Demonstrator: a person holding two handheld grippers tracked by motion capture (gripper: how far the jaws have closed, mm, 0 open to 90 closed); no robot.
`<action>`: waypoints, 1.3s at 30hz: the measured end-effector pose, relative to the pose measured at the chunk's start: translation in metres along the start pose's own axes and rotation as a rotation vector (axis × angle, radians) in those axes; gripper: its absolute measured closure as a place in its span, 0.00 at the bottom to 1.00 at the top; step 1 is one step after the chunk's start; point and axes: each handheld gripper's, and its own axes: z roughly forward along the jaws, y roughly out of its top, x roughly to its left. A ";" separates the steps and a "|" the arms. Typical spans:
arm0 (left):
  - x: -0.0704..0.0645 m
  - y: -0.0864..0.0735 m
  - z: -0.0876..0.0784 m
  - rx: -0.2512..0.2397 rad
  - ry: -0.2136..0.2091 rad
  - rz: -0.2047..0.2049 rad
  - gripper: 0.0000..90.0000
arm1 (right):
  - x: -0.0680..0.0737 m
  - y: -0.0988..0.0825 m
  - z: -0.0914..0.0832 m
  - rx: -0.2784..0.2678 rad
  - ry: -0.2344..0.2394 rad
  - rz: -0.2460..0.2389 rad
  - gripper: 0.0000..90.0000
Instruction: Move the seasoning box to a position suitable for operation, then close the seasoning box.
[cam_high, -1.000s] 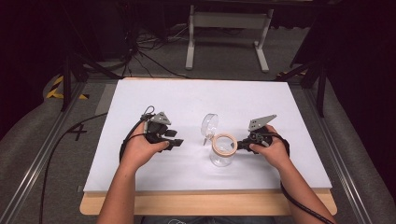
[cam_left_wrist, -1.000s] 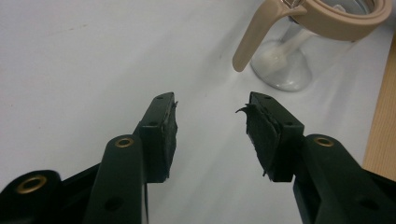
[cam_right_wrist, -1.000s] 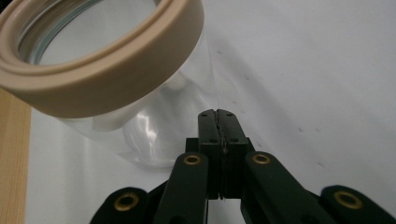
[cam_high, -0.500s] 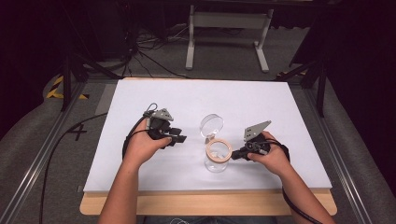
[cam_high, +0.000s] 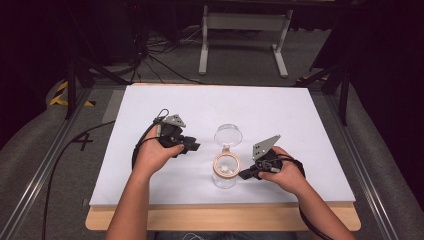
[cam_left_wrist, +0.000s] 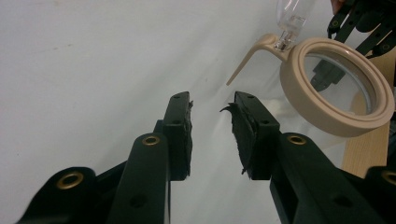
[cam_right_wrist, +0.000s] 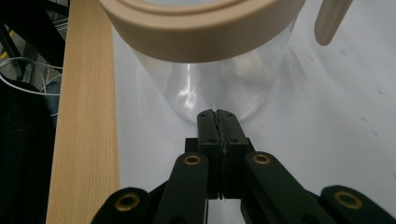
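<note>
A clear glass jar (cam_high: 226, 176) with a beige ring rim (cam_high: 217, 165) stands near the table's front edge, its round glass lid (cam_high: 229, 134) swung open behind it. Something small and white lies inside. My left gripper (cam_high: 190, 146) is left of the jar, apart from it. Its jaws are open and empty, pointing at the rim (cam_left_wrist: 336, 88) and its beige lever (cam_left_wrist: 247, 56). My right gripper (cam_high: 247, 174) is at the jar's right side. In its own view my right gripper (cam_right_wrist: 217, 116) is shut with nothing between the jaws, tips right at the glass wall (cam_right_wrist: 210, 84) below the rim (cam_right_wrist: 201, 23).
The white table sheet (cam_high: 280, 115) has free room behind and to both sides. The wooden table edge (cam_right_wrist: 84, 116) runs close behind the jar's near side. Cables trail from both grippers, and a grey metal stand (cam_high: 245, 22) is on the floor beyond the table.
The jar has shifted left and toward the front edge. My right gripper moved the same way, staying at the jar's side. The left gripper edged slightly right.
</note>
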 end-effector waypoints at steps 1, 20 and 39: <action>0.000 0.001 -0.001 0.008 -0.001 0.006 0.76 | 0.000 0.000 0.000 -0.006 0.000 0.002 1.00; -0.006 0.023 0.002 -0.184 0.023 0.032 1.00 | 0.025 0.018 -0.055 -0.248 -0.122 0.092 1.00; -0.021 0.035 0.020 -0.196 -0.001 0.081 0.98 | 0.031 0.031 -0.035 -0.320 -0.120 0.146 1.00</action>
